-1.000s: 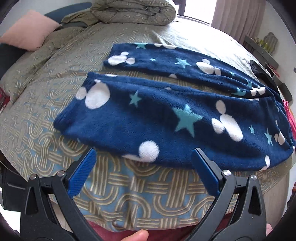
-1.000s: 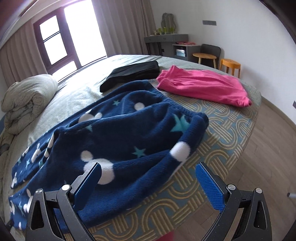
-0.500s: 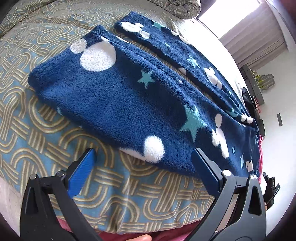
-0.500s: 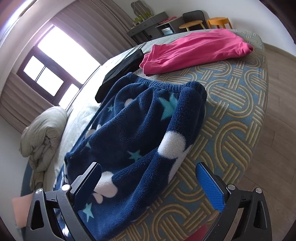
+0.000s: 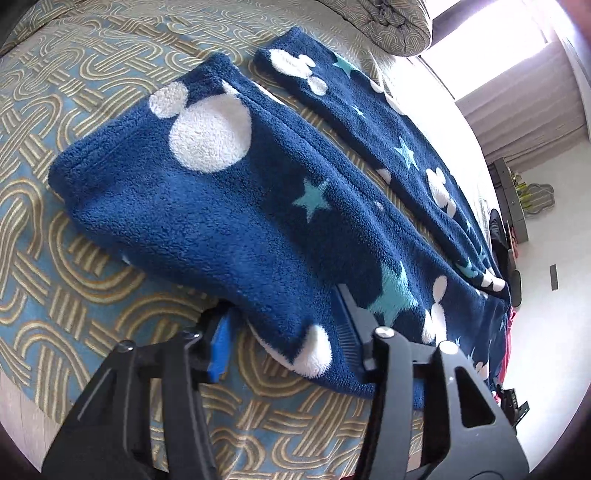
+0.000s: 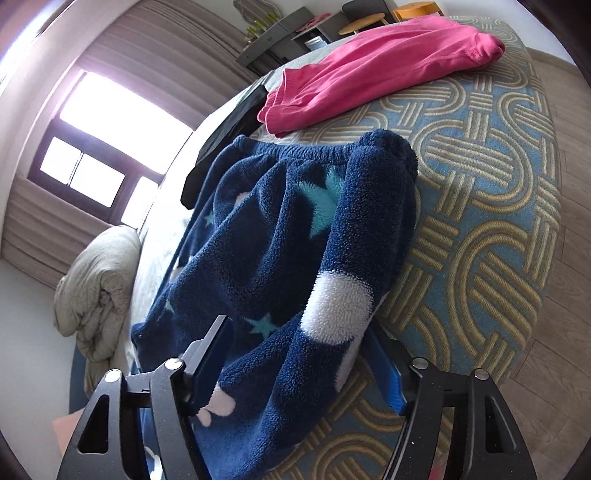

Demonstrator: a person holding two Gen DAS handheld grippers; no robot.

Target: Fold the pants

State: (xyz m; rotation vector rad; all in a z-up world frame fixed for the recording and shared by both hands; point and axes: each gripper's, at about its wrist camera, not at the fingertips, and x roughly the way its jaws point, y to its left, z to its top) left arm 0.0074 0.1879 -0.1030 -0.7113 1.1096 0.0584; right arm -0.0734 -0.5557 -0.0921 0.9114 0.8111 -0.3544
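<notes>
Left gripper (image 5: 284, 332): jaws have just been closing, now narrow around the near edge of a trouser leg; one finger lies under the fleece, the other on top, pressing the fabric.
Fleece pants (image 5: 229, 206): navy with white mouse-head shapes and teal stars, spread flat on the bed, two legs side by side with a thin gap between them, hems toward the far end.
Bedspread (image 5: 74, 258): blue with tan interlocking curves, under the pants.
Rolled duvet (image 5: 391, 26): grey-beige, beyond the leg hems.
Right gripper (image 6: 303, 354): jaws have just been closing, half-narrowed on the bunched hip edge of the pants (image 6: 288, 251), fabric between both fingers.
Waistband (image 6: 310, 153): elastic, gathered, facing the pink garment (image 6: 373, 70), which lies just past it.
Black garment (image 6: 225, 129): left of the pink one.
</notes>
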